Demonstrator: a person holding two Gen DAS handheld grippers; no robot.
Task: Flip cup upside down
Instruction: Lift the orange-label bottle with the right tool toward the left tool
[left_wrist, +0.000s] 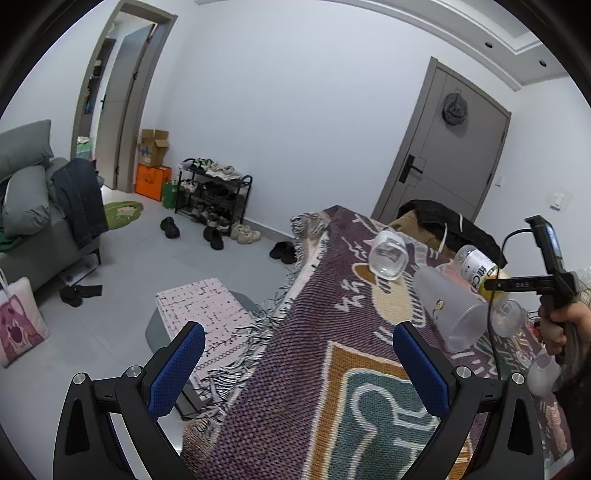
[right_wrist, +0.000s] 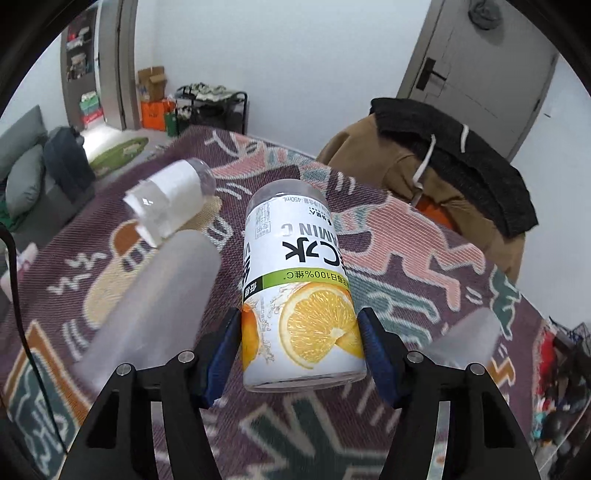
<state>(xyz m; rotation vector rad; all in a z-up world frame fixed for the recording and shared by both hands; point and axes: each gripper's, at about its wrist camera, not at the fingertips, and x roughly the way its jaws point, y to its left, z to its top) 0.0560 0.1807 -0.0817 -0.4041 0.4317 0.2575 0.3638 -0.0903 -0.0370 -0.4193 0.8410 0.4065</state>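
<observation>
Right gripper (right_wrist: 301, 345) pinched the labelled cup (right_wrist: 301, 295) at its near end, label inverted, above the blanket (right_wrist: 424, 258). Left gripper (left_wrist: 299, 365) hung spread, empty. Risk: the cup swinging left into the frosted cup (right_wrist: 162, 295) just beside.

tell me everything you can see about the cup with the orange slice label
The orange-label cup is a clear plastic cup cut from a drink bottle, wrapped in a white label with orange slices, a green band and upside-down print. The right hand-held gripper clamps it between blue pads, inverted and tilted, above the woven blanket.
</observation>
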